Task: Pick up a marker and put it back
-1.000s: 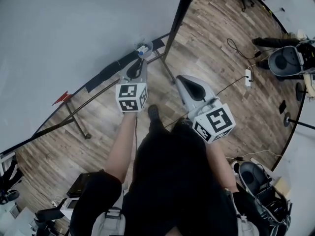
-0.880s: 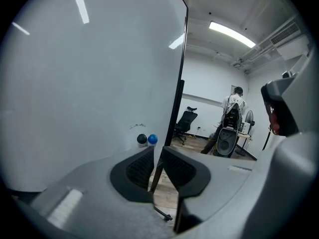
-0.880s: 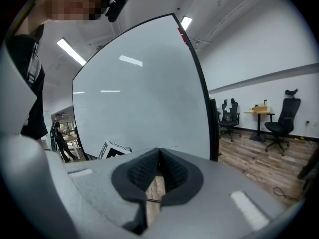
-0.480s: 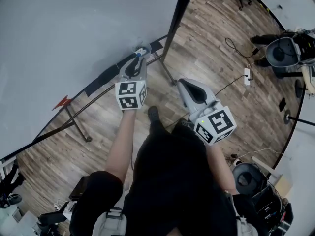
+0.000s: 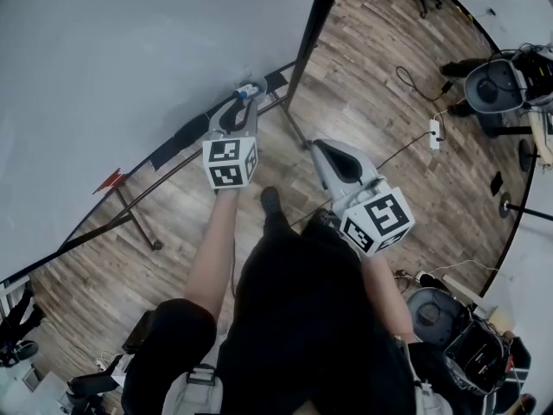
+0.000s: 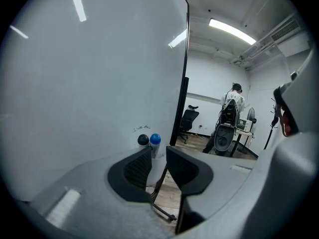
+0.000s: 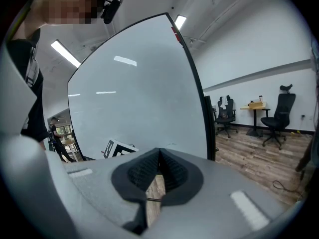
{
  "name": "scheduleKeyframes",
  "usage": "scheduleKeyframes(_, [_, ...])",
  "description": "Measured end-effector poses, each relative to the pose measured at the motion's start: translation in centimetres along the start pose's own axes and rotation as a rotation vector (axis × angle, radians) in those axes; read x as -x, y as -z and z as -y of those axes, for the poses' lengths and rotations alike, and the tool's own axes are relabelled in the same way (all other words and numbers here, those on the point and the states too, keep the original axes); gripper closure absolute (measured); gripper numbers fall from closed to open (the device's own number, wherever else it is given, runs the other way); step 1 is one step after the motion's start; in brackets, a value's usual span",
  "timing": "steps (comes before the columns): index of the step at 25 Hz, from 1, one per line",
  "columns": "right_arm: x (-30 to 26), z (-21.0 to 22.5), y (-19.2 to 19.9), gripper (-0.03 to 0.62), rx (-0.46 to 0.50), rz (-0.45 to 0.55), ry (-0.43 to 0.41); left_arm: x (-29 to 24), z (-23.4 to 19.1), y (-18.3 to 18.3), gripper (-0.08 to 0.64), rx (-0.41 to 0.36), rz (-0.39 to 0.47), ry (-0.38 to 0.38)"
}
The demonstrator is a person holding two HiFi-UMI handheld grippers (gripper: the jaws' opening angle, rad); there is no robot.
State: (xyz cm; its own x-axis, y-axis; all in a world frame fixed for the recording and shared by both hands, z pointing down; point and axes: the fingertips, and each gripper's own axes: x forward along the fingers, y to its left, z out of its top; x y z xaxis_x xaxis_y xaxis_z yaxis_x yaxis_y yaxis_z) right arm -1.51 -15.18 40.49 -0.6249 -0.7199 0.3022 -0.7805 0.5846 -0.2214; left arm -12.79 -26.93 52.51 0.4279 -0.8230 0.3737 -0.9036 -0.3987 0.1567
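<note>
A blue-capped marker (image 6: 155, 139) and a black-capped marker (image 6: 143, 140) stand upright in a small white holder (image 6: 158, 162) at the whiteboard's lower edge. In the head view they show as a small blue and white spot, the markers (image 5: 249, 89). My left gripper (image 6: 158, 152) is open right in front of the holder, and the blue marker shows through the gap just beyond its jaws. In the head view the left gripper (image 5: 235, 111) points at the holder. My right gripper (image 7: 159, 154) is shut on nothing and hangs lower right, the right gripper (image 5: 321, 147) away from the board.
The big whiteboard (image 5: 130, 50) stands on a black frame with legs (image 5: 138, 219) on the wood floor. A power strip (image 5: 435, 134) with cables lies at the right. Office chairs (image 7: 273, 116) and a person (image 6: 233, 101) are at the back.
My left gripper has crept forward, closer to the marker holder. The right gripper has hardly moved.
</note>
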Motion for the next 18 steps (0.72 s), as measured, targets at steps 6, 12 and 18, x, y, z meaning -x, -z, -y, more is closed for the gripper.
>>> scheduleKeyframes(6, [-0.01, 0.11, -0.14, 0.591, -0.006, 0.005, 0.005, -0.46, -0.38, 0.16, 0.463, -0.004, -0.013, -0.011])
scheduleKeyframes(12, [0.15, 0.14, -0.09, 0.591, -0.008, 0.003, 0.011, -0.77, -0.56, 0.29, 0.456, -0.004, -0.023, -0.017])
scheduleKeyframes(18, [0.01, 0.23, -0.18, 0.591, -0.012, 0.0, 0.012, -0.76, -0.99, 0.11, 0.465, 0.005, -0.019, -0.031])
